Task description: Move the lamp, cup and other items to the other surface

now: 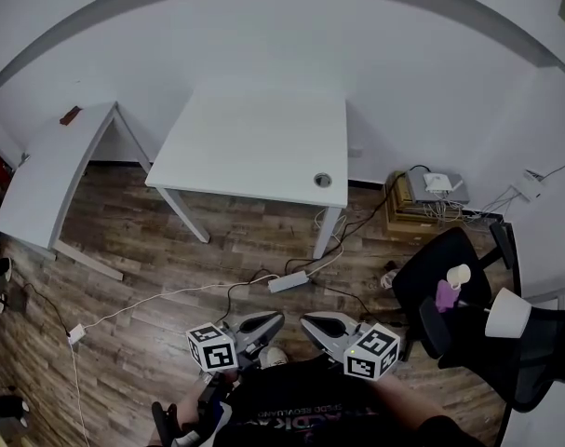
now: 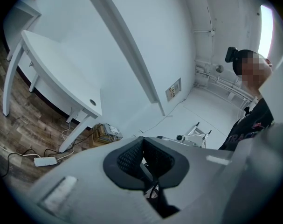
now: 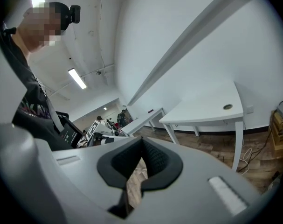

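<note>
A black office chair (image 1: 468, 329) at the right of the head view carries a lamp with a white shade (image 1: 507, 313), a cream cup (image 1: 458, 275) and a small purple item (image 1: 445, 295). Ahead stands a bare white table (image 1: 263, 142). Both grippers are held close to my body at the bottom of that view, well left of the chair. My left gripper (image 1: 263, 324) is shut with nothing in it, its pads meeting in the left gripper view (image 2: 142, 146). My right gripper (image 1: 316, 325) is likewise shut and empty (image 3: 142, 146).
A second white table (image 1: 49, 170) at the left holds a small reddish object (image 1: 70, 115). A power strip (image 1: 289, 281) and cables lie on the wood floor. A stack of boxes with a white device (image 1: 429, 196) stands by the wall beyond the chair.
</note>
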{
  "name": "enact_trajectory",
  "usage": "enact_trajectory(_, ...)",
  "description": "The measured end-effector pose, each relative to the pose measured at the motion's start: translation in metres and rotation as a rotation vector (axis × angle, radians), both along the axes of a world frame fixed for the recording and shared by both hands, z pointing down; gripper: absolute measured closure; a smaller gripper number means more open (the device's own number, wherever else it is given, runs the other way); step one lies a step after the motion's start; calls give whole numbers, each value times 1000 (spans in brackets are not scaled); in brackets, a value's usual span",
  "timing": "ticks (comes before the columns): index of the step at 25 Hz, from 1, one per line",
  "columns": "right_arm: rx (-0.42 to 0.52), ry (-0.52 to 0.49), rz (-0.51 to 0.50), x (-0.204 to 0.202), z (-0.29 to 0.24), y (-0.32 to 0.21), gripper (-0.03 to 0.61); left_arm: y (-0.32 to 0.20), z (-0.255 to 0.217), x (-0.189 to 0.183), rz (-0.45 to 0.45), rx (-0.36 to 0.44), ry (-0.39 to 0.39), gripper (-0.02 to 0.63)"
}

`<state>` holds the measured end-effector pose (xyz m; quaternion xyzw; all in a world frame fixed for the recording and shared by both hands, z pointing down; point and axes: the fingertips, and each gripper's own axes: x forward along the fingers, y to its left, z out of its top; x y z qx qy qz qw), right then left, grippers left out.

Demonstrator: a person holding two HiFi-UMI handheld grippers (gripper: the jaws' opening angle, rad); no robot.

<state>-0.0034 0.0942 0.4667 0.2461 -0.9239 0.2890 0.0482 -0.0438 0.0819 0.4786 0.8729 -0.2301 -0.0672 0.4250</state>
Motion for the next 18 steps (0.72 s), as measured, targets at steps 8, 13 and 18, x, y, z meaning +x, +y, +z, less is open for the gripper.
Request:
enact_trajectory(8,-19,-21,22,-14,5,1,574,4,6,-21,-11,-8,20,615)
enact_trajectory(13,-16,-14,11,-20,7,6,574,7,10,-26,-14,-5,38,615)
enact_trajectory(18,-19,-4,11,-26,7,9,574,10,9,-30,-9,-3,41,615)
